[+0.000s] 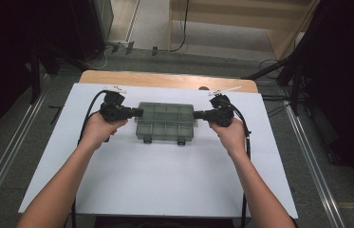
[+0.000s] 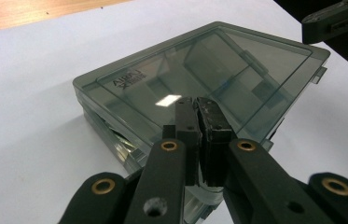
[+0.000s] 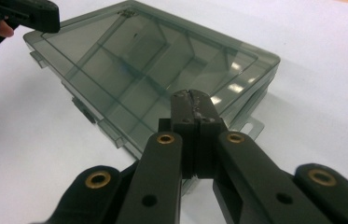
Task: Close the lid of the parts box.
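Smoky plastic box point(image 1: 166, 121) lies lid down, latches seemingly fastened; left gripper point(image 1: 139, 113) and right gripper point(image 1: 197, 114), both pressed together, flank its ends; opening likely remains.

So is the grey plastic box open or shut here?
Shut. The box lies flat on the white table, its clear lid down flush on the base all round.

Box point(image 1: 166, 121) glossy translucent grey plastic; sheet point(image 1: 165, 180) matt white; tabletop point(image 1: 165, 79) wood.
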`<state>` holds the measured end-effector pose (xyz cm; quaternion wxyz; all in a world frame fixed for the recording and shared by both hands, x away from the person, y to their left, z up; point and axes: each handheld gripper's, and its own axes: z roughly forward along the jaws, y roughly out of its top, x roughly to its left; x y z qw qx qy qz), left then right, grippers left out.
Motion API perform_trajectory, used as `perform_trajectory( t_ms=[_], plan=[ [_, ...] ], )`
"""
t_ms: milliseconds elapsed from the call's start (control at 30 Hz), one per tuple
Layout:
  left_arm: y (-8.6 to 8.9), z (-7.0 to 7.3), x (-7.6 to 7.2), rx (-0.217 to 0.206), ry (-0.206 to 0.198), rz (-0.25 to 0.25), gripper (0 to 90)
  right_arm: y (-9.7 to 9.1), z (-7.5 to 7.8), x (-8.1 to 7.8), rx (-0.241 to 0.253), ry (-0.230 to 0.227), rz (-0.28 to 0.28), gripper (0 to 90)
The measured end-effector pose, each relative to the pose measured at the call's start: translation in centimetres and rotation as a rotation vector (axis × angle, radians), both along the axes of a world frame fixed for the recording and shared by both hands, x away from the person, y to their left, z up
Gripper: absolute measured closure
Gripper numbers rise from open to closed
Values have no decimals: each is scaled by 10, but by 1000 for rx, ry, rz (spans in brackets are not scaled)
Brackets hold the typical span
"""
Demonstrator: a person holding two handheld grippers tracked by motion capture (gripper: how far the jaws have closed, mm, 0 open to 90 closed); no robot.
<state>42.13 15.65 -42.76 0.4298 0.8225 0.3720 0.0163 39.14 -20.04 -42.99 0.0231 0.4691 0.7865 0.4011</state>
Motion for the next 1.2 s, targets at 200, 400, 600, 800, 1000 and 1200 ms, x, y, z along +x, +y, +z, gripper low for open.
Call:
perform_trajectory(
  t_ms=[200,400,600,800,1000,1200],
  plan=[
    [1,-5,-4,8,-2,-8,880,2,-4,-3,-6,11,-3,900],
    [2,-11,-6,1,-3,-17,879,1,-10,-4,-7,12,-3,900],
    [1,-20,-6,11,4,-29,879,2,-15,-5,-9,9,-2,900],
    [1,-25,-7,3,-1,-34,879,2,-22,-4,-18,0,7,898],
    [1,-28,-10,16,-4,-50,879,4,-29,-3,-24,3,10,895],
    [0,-34,-9,26,14,-55,878,6,-36,-2,-27,18,18,892]
  ],
)
